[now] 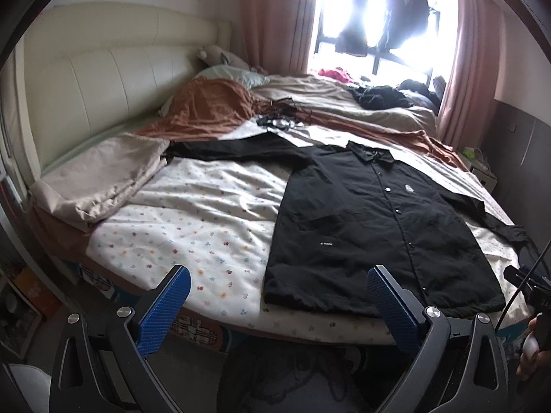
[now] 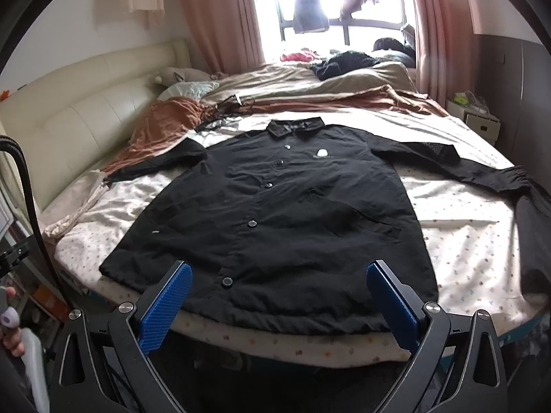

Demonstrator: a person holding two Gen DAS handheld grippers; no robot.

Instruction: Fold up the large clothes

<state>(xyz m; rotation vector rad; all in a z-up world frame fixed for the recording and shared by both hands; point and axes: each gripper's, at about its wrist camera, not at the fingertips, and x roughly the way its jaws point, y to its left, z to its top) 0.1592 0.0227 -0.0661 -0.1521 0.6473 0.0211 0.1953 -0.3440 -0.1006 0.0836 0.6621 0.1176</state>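
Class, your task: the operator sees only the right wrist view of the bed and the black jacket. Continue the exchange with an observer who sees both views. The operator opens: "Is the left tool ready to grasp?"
Observer: Yes. The left tool is open, its jaws wide apart with nothing between them.
Operator: Where is it aimed?
Observer: At the jacket hem corner on the headboard side, with bare floral sheet ahead of its left finger.
Operator: How does the sleeve on that side lie?
Observer: The sleeve is stretched out flat, and its end reaches the beige bedding.
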